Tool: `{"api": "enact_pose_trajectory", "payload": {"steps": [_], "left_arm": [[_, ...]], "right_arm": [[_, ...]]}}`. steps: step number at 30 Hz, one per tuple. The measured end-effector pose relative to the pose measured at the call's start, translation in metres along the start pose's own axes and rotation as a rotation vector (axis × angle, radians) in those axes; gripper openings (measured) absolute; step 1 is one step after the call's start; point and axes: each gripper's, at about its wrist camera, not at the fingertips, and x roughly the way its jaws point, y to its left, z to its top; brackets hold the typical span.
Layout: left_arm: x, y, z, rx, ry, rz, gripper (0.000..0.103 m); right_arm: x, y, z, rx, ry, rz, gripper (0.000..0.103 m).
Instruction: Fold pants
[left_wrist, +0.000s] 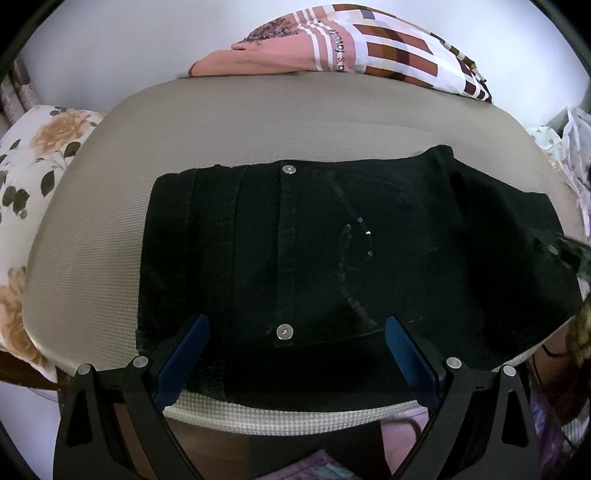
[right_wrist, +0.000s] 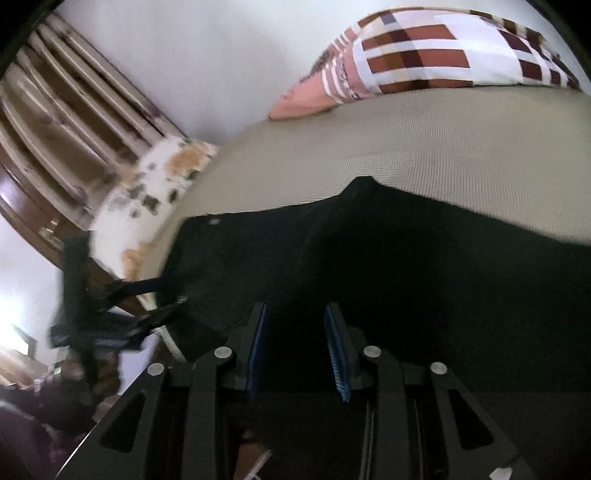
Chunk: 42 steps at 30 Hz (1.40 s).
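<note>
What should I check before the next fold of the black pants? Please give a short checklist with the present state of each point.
1. Left gripper open: ok, its jaws stand wide apart over the near edge of the black pants.
2. Right gripper free of cloth: cannot tell, the jaws are partly apart but all between them is dark.
3. Pants flat on the grey surface: mostly ok; the right part looks bunched.
4. Pants fully on the surface: not ok, the right end reaches past the edge.
5. Space behind the pants: ok, bare surface up to the checked pillow.
6. Right wrist view sharp: not ok, it is blurred.
</note>
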Motion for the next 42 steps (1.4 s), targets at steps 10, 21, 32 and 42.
{"api": "enact_pose_trajectory", "payload": {"steps": [10,21,32,42], "left_arm": [[-0.027,0.063,-0.002,-0.064,-0.049,0.034,0.096],[0.008,0.173,-0.019,-0.174,0.063,-0.343,0.094],[0.045,0.143,-0.003,-0.085,0.246,-0.774,0.094],[0.079,0.18,0.027,-0.246,0.389,-0.951,0.095]], "right_arm": [[-0.019,-0.034,-0.006,0.268,-0.122,0.177,0.036],[-0.029,0.004,-0.079,0.279,-0.1,0.252,0.059],[-0.028,0.01,-0.076,0.328,-0.104,0.239,0.069],[-0.024,0.017,-0.074,0.326,-0.082,0.23,0.079]]}}
